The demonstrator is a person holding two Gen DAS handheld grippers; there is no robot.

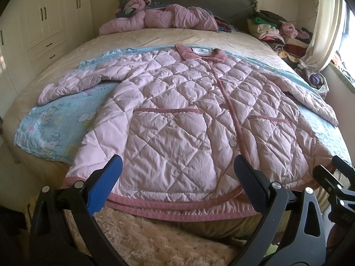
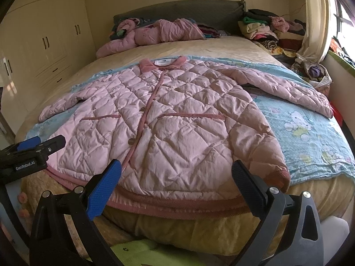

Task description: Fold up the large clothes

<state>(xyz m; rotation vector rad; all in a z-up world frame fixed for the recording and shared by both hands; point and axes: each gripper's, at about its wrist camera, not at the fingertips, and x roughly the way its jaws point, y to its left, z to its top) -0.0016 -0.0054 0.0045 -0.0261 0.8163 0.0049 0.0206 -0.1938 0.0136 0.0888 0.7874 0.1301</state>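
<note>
A pink quilted jacket (image 1: 177, 110) (image 2: 168, 115) lies flat and buttoned on the bed, collar far, hem at the near edge, both sleeves spread outward. My left gripper (image 1: 177, 170) hovers open just in front of the hem, left of the button line, with nothing between its blue pads. My right gripper (image 2: 176, 173) is open too, in front of the hem's right half. Each gripper shows at the edge of the other's view: the right one (image 1: 332, 177) and the left one (image 2: 40, 144).
A blue cartoon sheet (image 2: 310, 128) lies under the jacket on the beige bed (image 1: 155, 35). A second pink jacket (image 1: 159, 20) is crumpled by the headboard. Folded clothes (image 2: 266, 31) pile up at the far right near a curtain. Wardrobes (image 1: 44, 22) line the left wall.
</note>
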